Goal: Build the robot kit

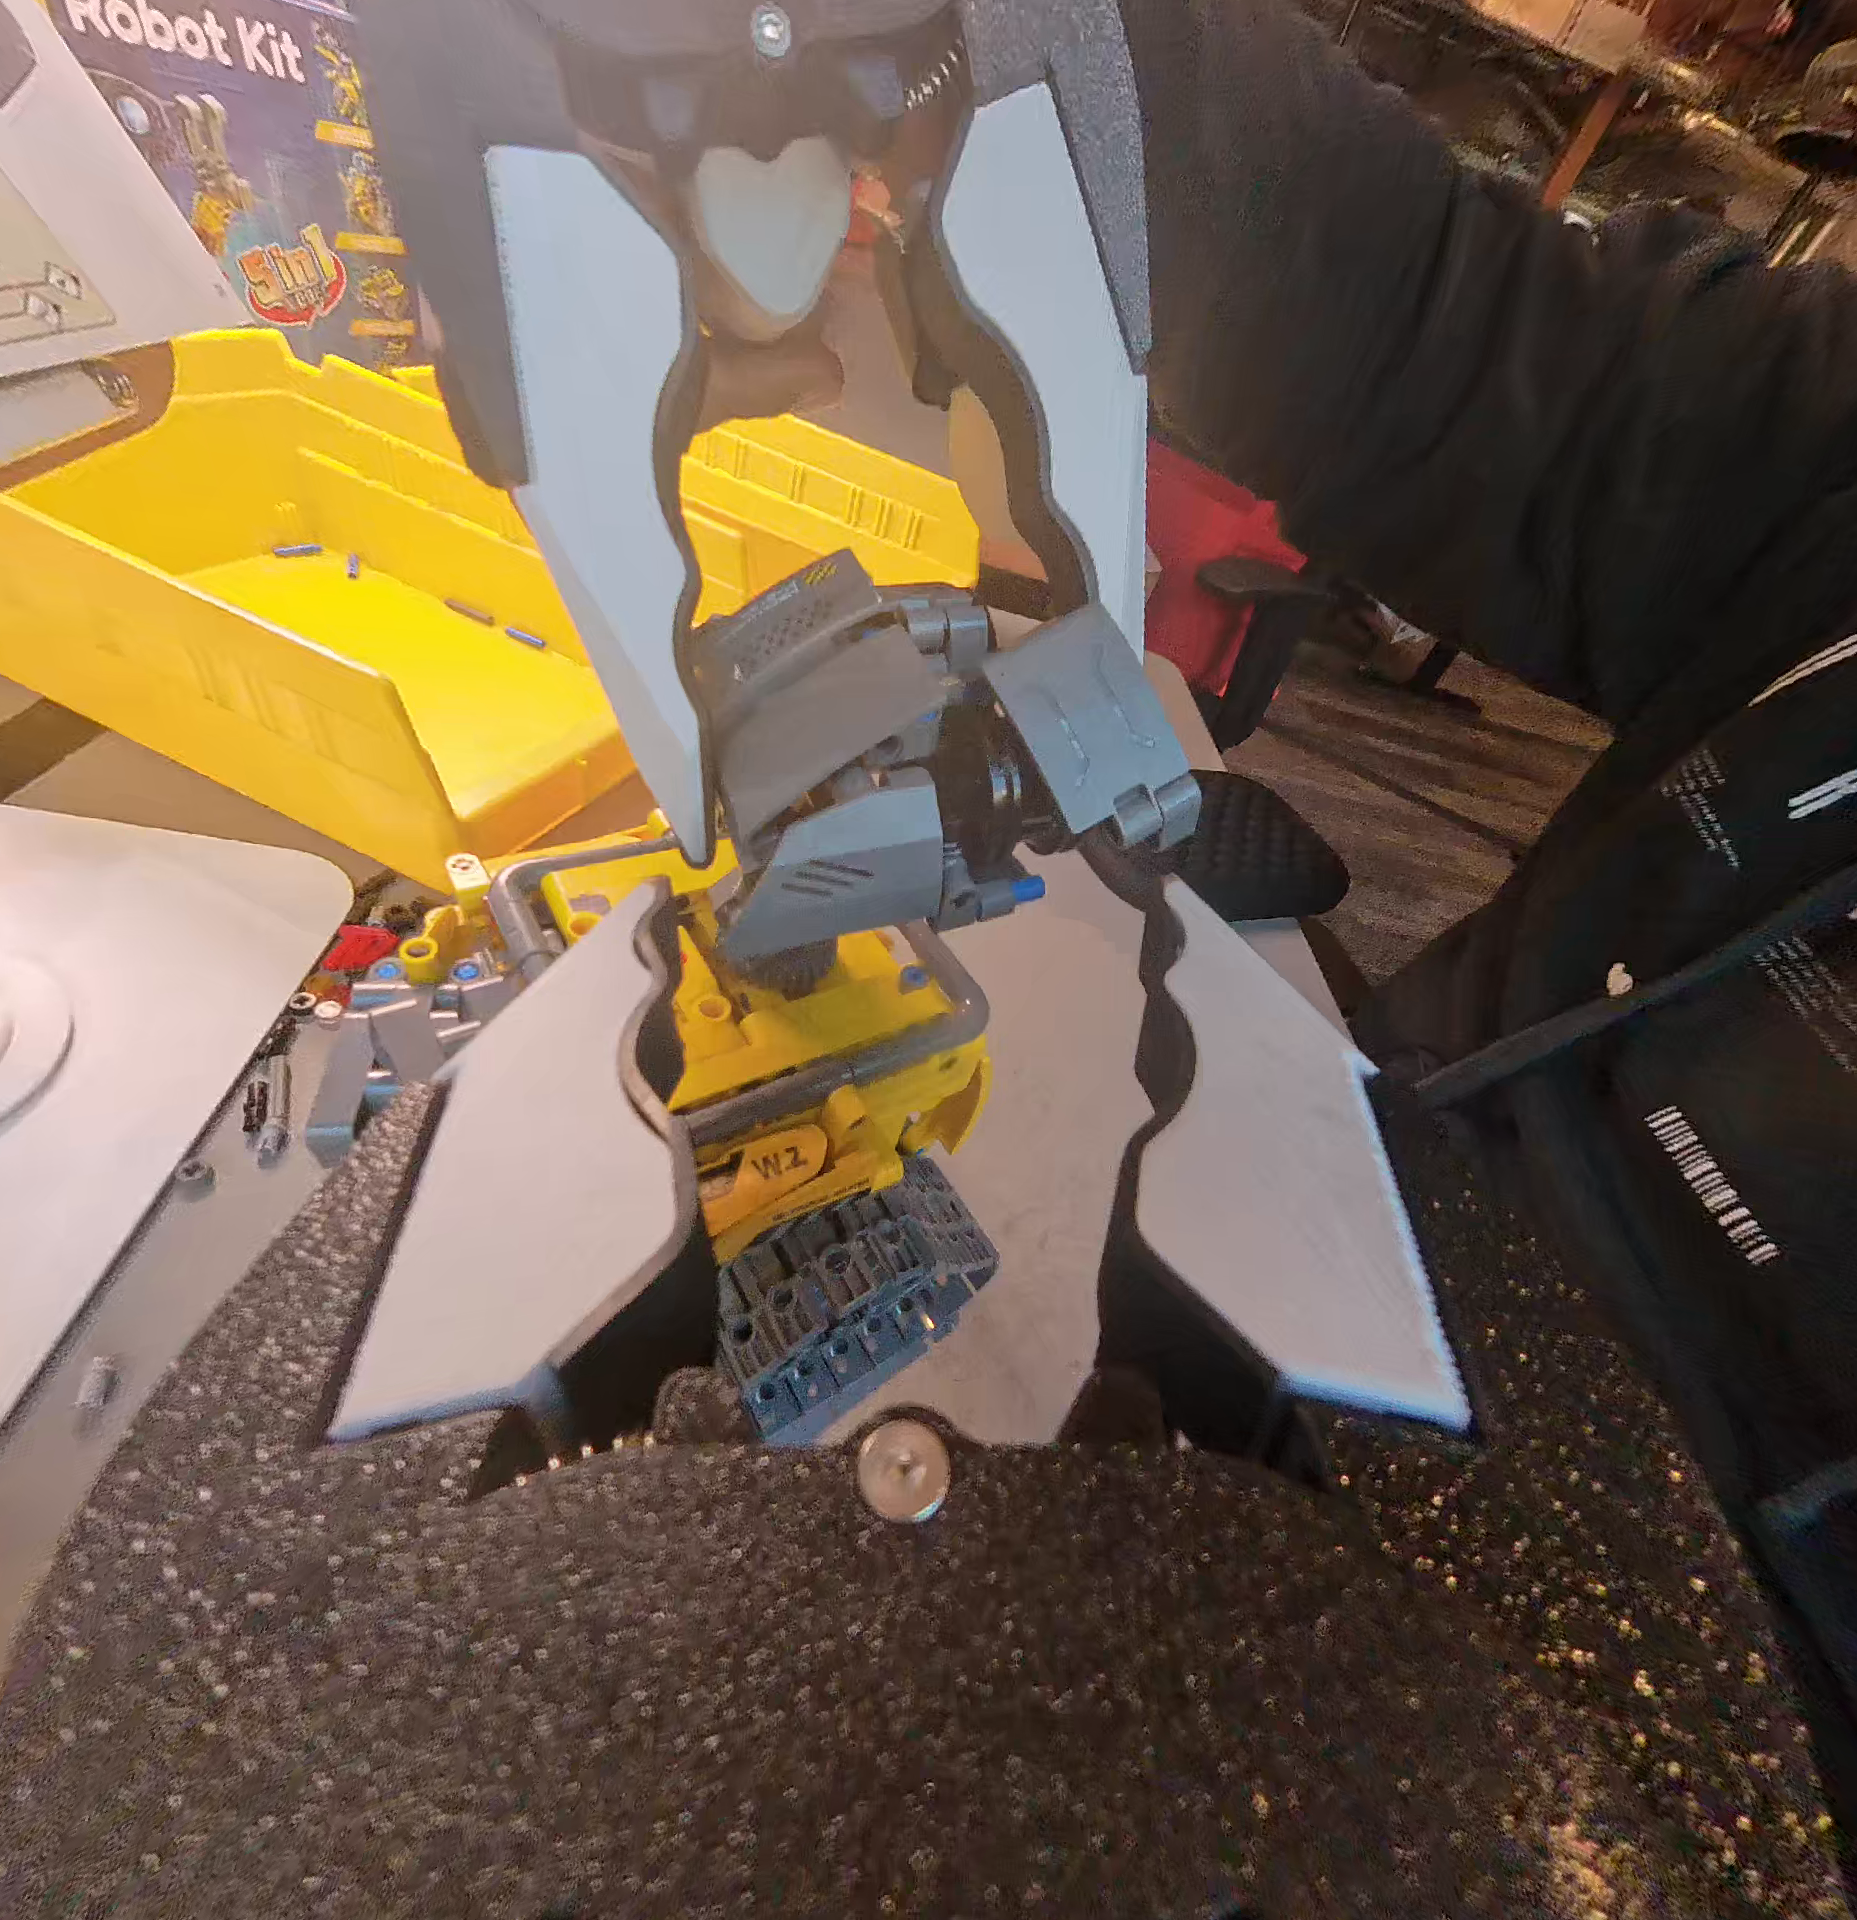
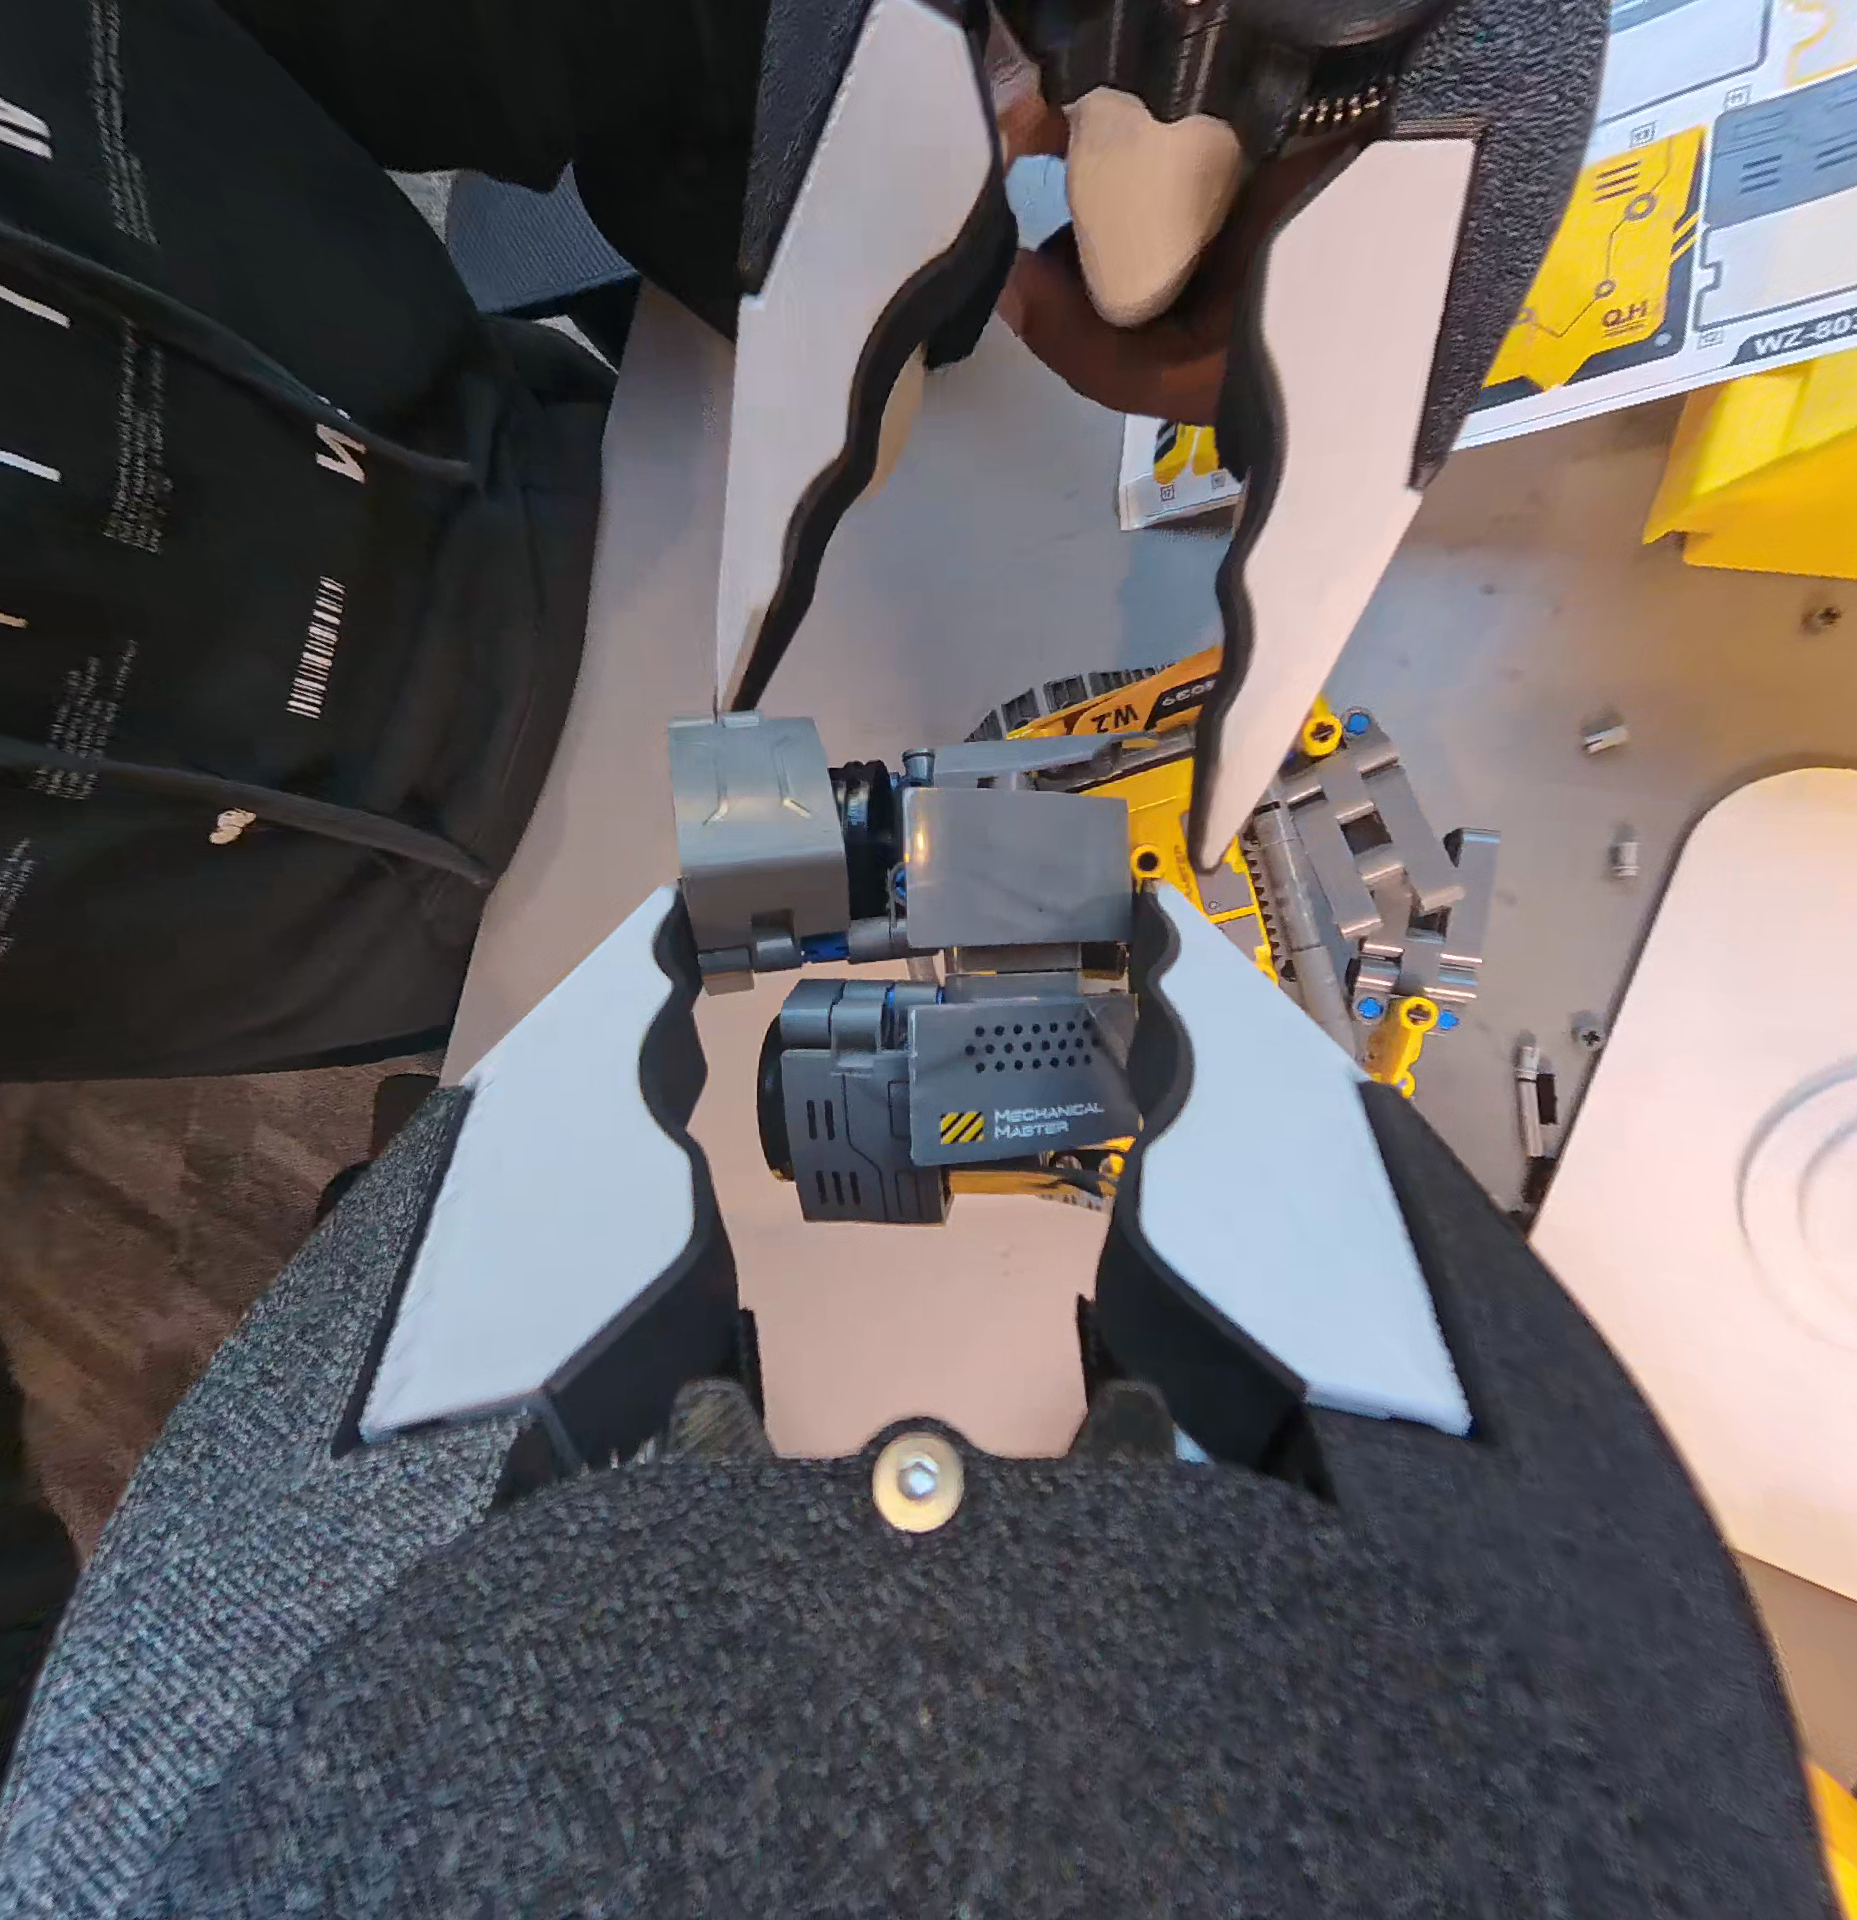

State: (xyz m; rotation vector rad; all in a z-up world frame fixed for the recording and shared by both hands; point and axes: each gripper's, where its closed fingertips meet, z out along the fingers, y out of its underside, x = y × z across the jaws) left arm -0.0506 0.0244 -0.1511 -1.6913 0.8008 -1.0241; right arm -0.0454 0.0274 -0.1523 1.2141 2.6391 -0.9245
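A yellow toy robot body (image 1: 799, 1049) stands on dark grey tracks (image 1: 851, 1299) on the grey table (image 1: 1069, 1039). A grey upper assembly (image 1: 830, 707) sits on top of it. My right gripper (image 2: 913, 904) is shut on this grey assembly (image 2: 1007, 883), with a finger against each side. It comes in from above in the left wrist view (image 1: 898, 738). My left gripper (image 1: 908, 899) is open and straddles the yellow body; its left finger lies against the body and its right finger stands apart. It shows from above in the right wrist view (image 2: 960, 790).
Yellow bins (image 1: 280, 644) and a kit box (image 1: 228, 135) stand behind the model. Loose parts (image 1: 384, 987) and a grey linkage (image 2: 1360, 862) lie beside it. A white tray (image 2: 1786, 1143) and a printed sheet (image 2: 1682, 208) are nearby. A person in black (image 1: 1526, 416) is at the table edge.
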